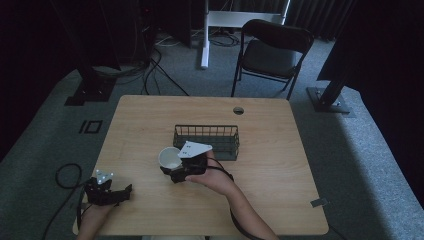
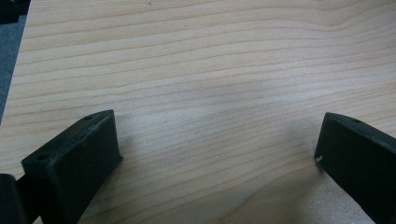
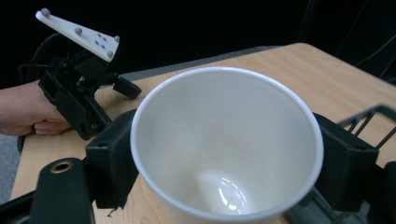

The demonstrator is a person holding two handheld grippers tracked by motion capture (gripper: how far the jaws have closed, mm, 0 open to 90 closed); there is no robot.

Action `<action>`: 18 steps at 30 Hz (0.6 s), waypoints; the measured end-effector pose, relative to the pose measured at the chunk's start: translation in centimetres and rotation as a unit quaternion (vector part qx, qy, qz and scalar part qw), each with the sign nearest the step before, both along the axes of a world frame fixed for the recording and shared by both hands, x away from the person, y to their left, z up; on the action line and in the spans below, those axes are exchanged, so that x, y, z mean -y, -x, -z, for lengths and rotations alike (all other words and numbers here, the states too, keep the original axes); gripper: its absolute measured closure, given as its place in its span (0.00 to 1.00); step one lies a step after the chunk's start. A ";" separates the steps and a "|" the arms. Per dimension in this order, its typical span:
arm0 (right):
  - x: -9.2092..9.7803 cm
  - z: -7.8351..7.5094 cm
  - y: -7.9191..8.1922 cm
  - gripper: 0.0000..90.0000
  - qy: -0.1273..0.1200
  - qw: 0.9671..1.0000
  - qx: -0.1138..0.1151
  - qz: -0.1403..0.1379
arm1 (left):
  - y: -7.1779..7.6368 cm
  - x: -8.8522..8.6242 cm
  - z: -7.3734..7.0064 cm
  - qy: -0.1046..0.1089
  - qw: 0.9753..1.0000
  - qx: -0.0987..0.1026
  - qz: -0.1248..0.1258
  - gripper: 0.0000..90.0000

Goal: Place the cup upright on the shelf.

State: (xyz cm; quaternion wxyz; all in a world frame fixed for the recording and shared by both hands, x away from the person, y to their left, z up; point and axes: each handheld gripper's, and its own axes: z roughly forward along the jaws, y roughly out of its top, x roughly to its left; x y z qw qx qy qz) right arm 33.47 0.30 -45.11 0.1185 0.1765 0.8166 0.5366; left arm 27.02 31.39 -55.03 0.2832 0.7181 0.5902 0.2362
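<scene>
Cup (image 3: 227, 144) sat clamped between the right gripper's (image 1: 176, 167) jaws, one jaw on each side of its wall, empty, mouth toward the camera, held at mid-tabletop (image 1: 280, 165) just beside the basket's (image 1: 206, 141) near-left corner. Step looked like carry after pickup, likely headed for the basket. Left gripper (image 1: 107, 192) idled near the tabletop's front-left corner, jaws spread wide over bare wood, holding nothing. Next move probably called for lifting the cup over the basket's wire rim, keeping it level, lowering inside, then opening the jaws. Basket looked empty, hard to tell.
</scene>
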 end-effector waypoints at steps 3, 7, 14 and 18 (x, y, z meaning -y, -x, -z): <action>0.0 -0.7 -0.3 0.22 -0.005 1.000 0.005 0.008 | 0.0 0.0 0.0 0.000 1.000 0.000 0.000 0.00; 0.2 -1.5 -0.8 0.22 -0.014 1.000 0.007 0.020 | 0.0 0.0 0.0 0.000 1.000 0.000 0.000 0.00; 1.0 -3.0 -1.6 0.22 -0.023 0.999 0.017 0.041 | 0.0 0.0 0.0 0.000 1.000 0.001 0.000 0.00; 1.8 -4.1 -2.1 0.22 -0.030 0.997 0.027 0.061 | 0.0 0.0 0.0 0.000 1.000 0.000 0.000 0.00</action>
